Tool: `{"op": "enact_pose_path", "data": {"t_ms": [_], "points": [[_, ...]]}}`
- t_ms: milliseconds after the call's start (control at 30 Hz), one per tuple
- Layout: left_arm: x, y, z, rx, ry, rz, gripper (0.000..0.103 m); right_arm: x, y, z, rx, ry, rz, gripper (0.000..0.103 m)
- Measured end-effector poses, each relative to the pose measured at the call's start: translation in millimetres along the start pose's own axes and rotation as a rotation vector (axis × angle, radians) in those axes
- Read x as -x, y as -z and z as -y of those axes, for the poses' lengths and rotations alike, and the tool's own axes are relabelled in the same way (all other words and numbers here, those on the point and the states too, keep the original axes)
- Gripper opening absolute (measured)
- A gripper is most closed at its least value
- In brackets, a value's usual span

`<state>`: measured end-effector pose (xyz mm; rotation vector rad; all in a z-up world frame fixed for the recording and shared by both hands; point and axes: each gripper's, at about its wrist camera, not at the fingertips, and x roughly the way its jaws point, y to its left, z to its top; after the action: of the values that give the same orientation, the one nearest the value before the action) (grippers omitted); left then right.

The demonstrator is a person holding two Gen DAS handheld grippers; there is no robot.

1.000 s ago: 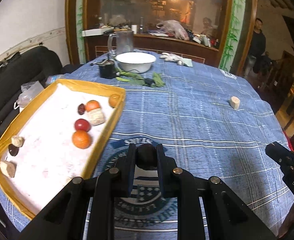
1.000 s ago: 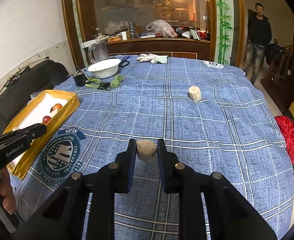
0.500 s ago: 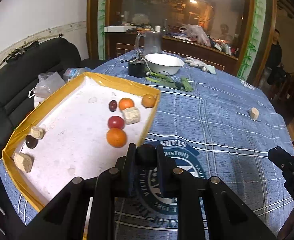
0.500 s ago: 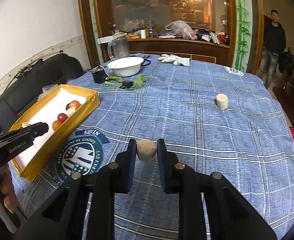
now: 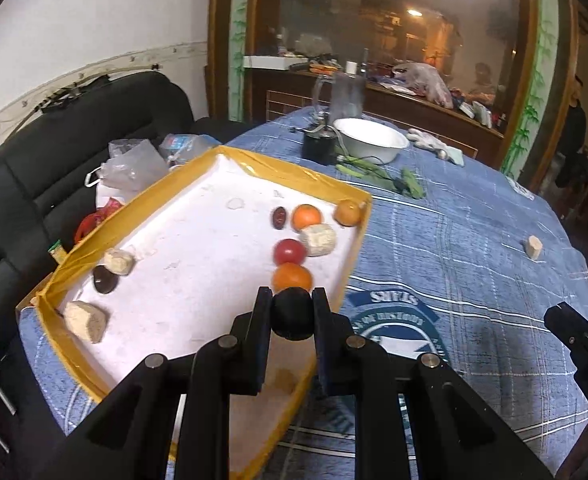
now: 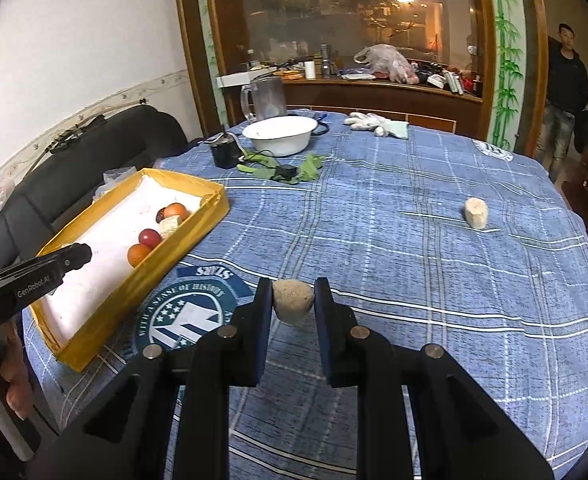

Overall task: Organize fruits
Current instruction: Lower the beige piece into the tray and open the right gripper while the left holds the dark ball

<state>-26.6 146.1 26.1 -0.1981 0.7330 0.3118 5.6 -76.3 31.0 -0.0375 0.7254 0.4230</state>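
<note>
Blue plaid tablecloth (image 6: 394, 240), round black fruit (image 5: 292, 313) clamped in left gripper (image 5: 292, 314)

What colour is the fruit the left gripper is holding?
Black, or very dark: the round fruit in the left gripper, clearest in the left wrist view.

Dark fruit (image 5: 292, 313) over tray (image 5: 210, 160); beige chunk (image 6: 293, 301) — airborne.

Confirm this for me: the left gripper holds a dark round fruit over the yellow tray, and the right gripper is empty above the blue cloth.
Not quite. The right gripper is not empty: the right wrist view shows it shut on a beige chunk above the blue cloth. The rest stands: the left gripper holds a dark round fruit over the yellow tray.
</note>
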Motion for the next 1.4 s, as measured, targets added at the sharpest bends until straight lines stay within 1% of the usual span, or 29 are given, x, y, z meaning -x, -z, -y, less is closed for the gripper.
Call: {"op": "enact_pose_path", "data": {"t_ms": [267,533,600,767,967,1167,1400], "points": [[-1.8,-2.6,-32.9,0.048,-0.055,-0.001,0.018,-14.7,-12.7,-35.4,0.053,-0.059,-0.003,0.023],[-6.6,-2.1,-67.2,0.097,-0.12,-0.016,0.018,-33.5,-29.3,-84.7,0.126,-0.141,-0.001,0.023],[-7.1,-1.8,-73.7,0.107,-0.126,-0.015,0.018,-40.0,-31.6,-96.0,0.136,-0.156,-0.005,0.023],[-15.6,-2.8,-91.1,0.125,-0.138,-0.023,0.018,-54.1,-33.6,-115.6,0.164,-0.157,-0.028,0.023],[-25.4,-10.3,-92.2,0.096,-0.157,-0.031,0.018,-64.5,-38.1,-129.2,0.17,-0.174,-0.039,0.023],[-29.0,-9.8,-93.5,0.093,-0.165,-0.044,0.018,-75.4,-38.0,-141.8,0.193,-0.197,-0.059,0.023],[-30.1,-10.7,-95.8,0.097,-0.176,-0.049,0.018,-82.6,-38.1,-145.4,0.195,-0.215,-0.07,0.023]]}}
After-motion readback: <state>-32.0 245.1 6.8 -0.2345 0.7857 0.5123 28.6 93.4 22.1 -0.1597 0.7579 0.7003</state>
